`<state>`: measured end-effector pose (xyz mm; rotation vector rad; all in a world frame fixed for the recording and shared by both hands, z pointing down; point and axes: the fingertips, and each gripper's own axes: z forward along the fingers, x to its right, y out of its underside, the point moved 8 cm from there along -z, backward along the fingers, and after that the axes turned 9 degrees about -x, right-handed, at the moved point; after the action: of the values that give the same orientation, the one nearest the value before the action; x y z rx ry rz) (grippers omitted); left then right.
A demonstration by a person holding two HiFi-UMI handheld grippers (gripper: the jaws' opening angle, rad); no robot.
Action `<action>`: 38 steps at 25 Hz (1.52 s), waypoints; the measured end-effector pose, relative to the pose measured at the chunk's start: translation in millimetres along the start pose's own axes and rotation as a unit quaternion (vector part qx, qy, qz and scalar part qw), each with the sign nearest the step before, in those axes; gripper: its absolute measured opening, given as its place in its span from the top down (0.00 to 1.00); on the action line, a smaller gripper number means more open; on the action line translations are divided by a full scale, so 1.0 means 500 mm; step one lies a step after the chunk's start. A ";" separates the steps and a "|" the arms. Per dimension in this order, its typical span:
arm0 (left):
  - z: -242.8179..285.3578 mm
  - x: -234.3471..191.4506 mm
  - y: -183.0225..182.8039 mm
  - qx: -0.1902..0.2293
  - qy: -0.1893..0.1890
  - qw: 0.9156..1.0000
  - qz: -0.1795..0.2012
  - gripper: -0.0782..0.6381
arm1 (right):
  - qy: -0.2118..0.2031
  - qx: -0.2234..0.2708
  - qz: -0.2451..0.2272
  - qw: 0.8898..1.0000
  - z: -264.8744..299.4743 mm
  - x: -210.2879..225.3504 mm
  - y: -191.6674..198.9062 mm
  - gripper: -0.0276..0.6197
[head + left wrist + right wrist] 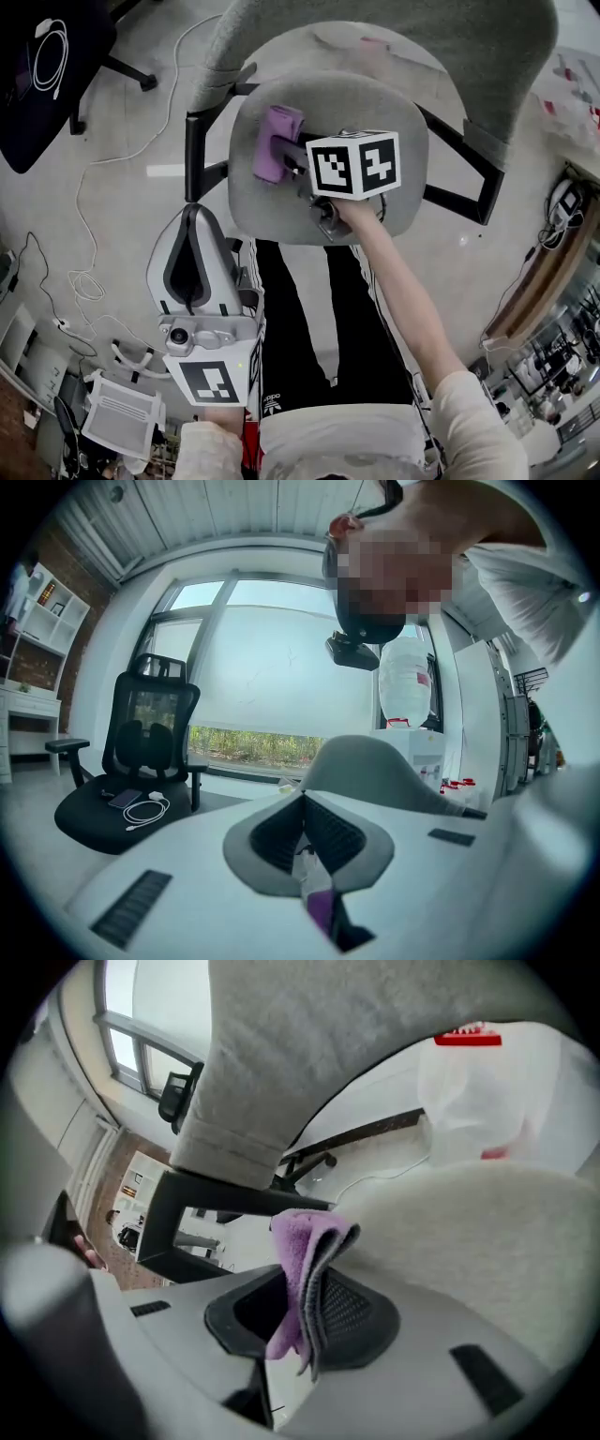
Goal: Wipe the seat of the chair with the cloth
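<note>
**Purple folded cloth (277,142) clamped on the grey fabric chair seat (375,103)**

The cloth rests on the seat near its 10 o'clock edge. The white right gripper (286,155) has its jaws pressed tight on the fold. The white left gripper (192,220) hangs off the seat at 7 o'clock, jaws together on nothing. At 10 o'clock beyond stands a black office chair (47,66).

Purple cloth (277,142), prob. touching grey seat (375,103)

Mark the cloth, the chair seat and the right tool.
cloth (272,131), head view, its folded purple middle.
chair seat (281,211), head view, bare grey front part.
right tool (305,1309), right gripper view, between its jaws, shut on the cloth.
</note>
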<state>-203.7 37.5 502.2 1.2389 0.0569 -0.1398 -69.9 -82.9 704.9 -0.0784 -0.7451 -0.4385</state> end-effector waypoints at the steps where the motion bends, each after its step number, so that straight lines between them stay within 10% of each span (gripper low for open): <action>1: -0.002 -0.004 0.003 -0.002 -0.001 1.000 -0.001 0.87 | -0.007 -0.011 0.002 1.000 0.031 -0.013 0.008 0.82; 14: -0.008 -0.038 0.012 -0.007 -0.005 1.000 -0.007 0.87 | 0.006 -0.068 -0.002 0.998 0.151 -0.050 0.032 0.82; 38: 0.062 0.099 -0.006 -0.012 0.070 0.997 0.022 0.87 | 0.183 -0.040 0.008 0.982 -0.159 0.230 0.136 0.82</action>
<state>-156.0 3.6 503.6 1.2233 0.1526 -0.0149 83.7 -80.0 729.4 -0.0759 -0.3648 -0.4519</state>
